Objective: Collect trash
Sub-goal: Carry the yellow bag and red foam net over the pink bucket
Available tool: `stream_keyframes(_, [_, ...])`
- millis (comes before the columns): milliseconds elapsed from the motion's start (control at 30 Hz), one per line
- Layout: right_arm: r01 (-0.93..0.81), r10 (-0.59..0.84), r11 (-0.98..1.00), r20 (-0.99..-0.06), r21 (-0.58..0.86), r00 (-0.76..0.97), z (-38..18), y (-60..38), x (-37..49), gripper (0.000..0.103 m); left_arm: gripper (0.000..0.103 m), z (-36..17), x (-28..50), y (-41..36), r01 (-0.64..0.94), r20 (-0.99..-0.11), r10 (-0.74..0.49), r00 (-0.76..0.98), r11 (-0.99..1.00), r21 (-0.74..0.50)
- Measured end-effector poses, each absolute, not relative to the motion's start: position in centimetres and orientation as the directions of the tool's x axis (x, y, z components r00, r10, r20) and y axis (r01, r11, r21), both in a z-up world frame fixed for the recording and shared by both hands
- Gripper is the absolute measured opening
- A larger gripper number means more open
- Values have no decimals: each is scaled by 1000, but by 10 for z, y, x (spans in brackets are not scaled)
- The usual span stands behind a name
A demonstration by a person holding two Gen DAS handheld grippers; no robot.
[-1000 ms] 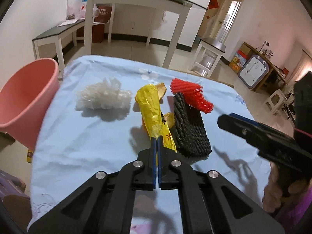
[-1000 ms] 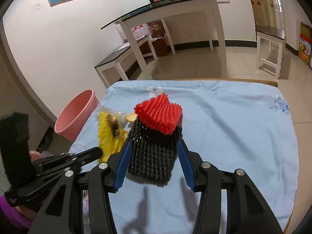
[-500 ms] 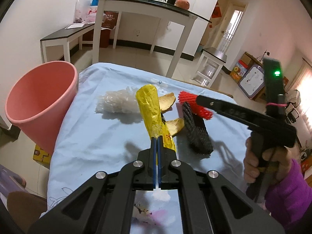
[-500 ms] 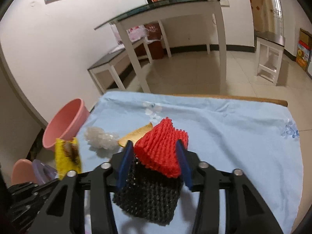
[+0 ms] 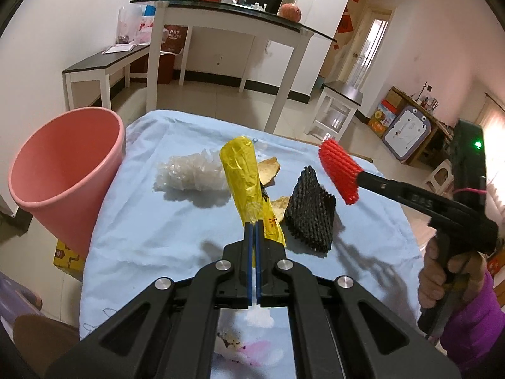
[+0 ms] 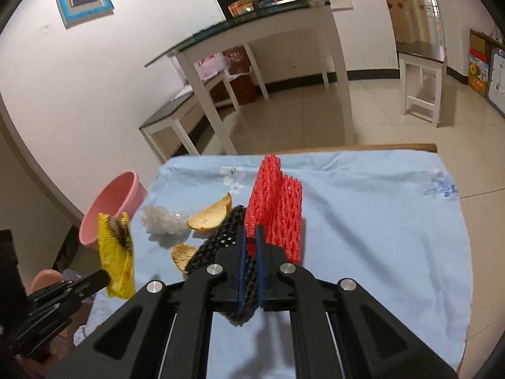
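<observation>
Pinching red foam net (image 6: 274, 211), right hand-held gripper (image 6: 249, 237); left clamps yellow wrapper (image 5: 244, 186).

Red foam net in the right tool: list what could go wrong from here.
1. The right tool pinches only the red foam net's lower edge; it could slip out.
2. The black foam net lies right under it and may snag and drag along.
3. The pink bin stands beyond the held yellow wrapper, so the tools may collide.
</observation>
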State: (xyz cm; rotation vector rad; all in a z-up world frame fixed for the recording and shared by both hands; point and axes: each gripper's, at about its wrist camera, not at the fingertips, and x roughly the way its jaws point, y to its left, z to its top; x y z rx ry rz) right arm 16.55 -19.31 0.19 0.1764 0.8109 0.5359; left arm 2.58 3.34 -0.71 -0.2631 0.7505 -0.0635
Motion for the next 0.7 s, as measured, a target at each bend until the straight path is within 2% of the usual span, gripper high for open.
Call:
stream_keyframes(367, [-505,614,786,-552,357,564,43,-171,139,5,0,3,18,54,-72,-634,-107,766,965,-251])
stream_keyframes(700, [-644,729,661,-532,386,430,58,-76,137,5,0,25,-2,115,-219,-586,49,809,950,-222])
